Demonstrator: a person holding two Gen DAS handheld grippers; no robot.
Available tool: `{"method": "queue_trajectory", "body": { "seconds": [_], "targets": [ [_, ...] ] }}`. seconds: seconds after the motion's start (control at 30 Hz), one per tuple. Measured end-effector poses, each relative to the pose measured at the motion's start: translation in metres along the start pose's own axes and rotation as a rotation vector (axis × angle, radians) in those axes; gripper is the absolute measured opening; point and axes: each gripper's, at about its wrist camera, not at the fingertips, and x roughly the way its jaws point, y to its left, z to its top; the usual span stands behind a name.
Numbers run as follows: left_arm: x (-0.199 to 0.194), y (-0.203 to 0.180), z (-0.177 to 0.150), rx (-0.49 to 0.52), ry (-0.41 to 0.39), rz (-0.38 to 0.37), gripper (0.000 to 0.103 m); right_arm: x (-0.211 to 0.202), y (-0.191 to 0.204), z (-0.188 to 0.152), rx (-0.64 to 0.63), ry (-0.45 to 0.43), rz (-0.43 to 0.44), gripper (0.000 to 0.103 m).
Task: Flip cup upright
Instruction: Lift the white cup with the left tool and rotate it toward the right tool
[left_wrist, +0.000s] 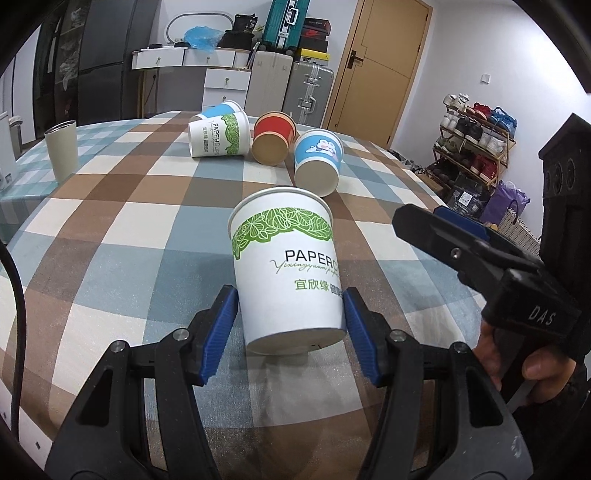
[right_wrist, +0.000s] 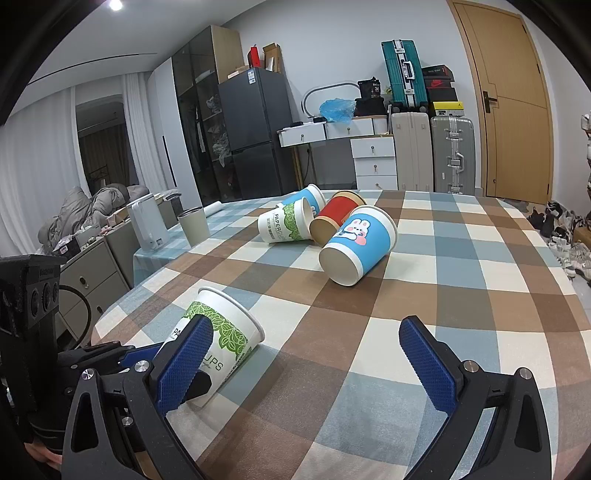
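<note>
A white paper cup with a green leaf band (left_wrist: 286, 266) is tilted, its base lifted off the checked tablecloth and its rim (left_wrist: 280, 201) pointing away. My left gripper (left_wrist: 290, 321) is shut on its lower body, a blue pad (left_wrist: 221, 332) on each side. The same cup shows in the right wrist view (right_wrist: 221, 336), leaning with its mouth to the right. My right gripper (right_wrist: 304, 365) is open and empty, beside the cup over the cloth; it also shows in the left wrist view (left_wrist: 461, 251).
Further back lie several tipped cups: a white leaf cup (left_wrist: 218, 134), a red one (left_wrist: 271, 138), a blue bunny cup (left_wrist: 317, 162) and a blue cup behind (right_wrist: 310, 197). A grey tumbler (left_wrist: 62, 149) stands at the left. The table edge (right_wrist: 110, 314) curves near.
</note>
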Motion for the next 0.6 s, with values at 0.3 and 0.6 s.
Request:
{"method": "queue_trajectory", "body": {
  "seconds": [0.3,0.6],
  "targets": [
    [0.003,0.003,0.005,0.015,-0.005,-0.012,0.076,-0.001,-0.003,0.000,0.012,-0.008,0.009,0.103],
    [-0.015,0.023,0.021,-0.006,-0.082,-0.028,0.101,-0.006,-0.006,0.001,0.052,-0.007,0.026,0.103]
  ]
}}
